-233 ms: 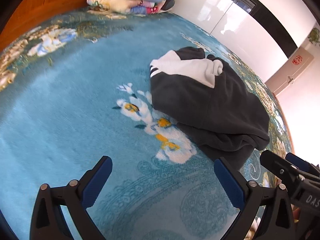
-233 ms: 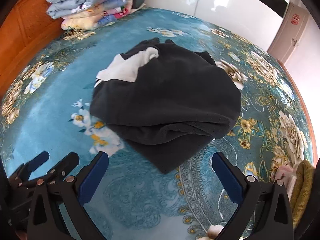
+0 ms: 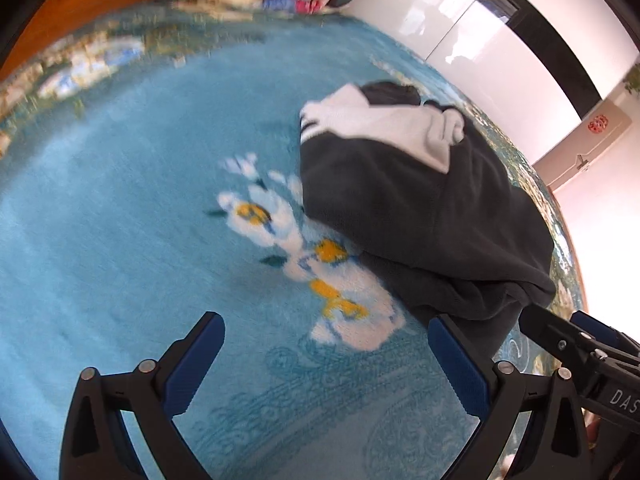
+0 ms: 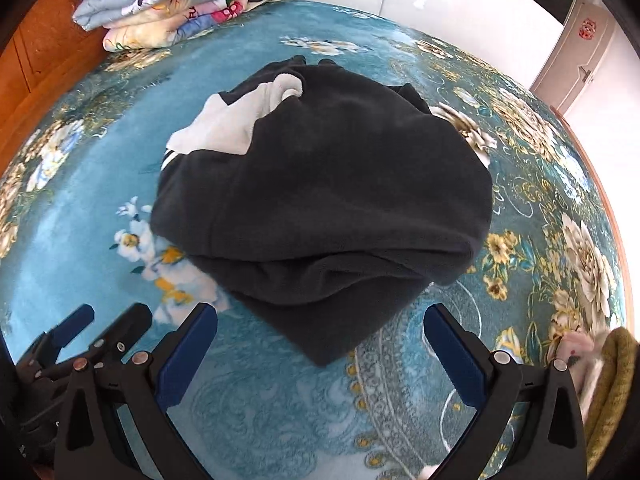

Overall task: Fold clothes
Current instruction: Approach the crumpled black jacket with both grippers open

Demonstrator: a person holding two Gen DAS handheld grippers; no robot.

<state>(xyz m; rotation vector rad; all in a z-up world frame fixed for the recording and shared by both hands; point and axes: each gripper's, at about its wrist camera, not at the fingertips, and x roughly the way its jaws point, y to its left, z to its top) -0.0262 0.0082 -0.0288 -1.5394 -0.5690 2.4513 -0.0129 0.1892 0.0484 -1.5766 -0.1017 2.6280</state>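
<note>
A dark grey fleece garment with a white lining (image 4: 320, 208) lies folded in a thick bundle on the blue floral bedspread (image 4: 520, 160); it also shows in the left wrist view (image 3: 420, 216). My left gripper (image 3: 326, 360) is open and empty, over bare bedspread to the left of the bundle. My right gripper (image 4: 320, 344) is open and empty, just short of the bundle's near corner. The left gripper shows in the right wrist view (image 4: 80, 344), and the right gripper in the left wrist view (image 3: 580, 344).
A stack of folded quilts (image 4: 160, 4) lies at the head of the bed by the wooden headboard (image 4: 36, 60). White wardrobe doors (image 3: 480, 32) stand behind. An olive knit item (image 4: 612, 376) lies at the bed's right edge.
The left wrist view has shifted and blurred, so the left gripper is moving slightly. The garment lies as before. Both grippers stay open.
</note>
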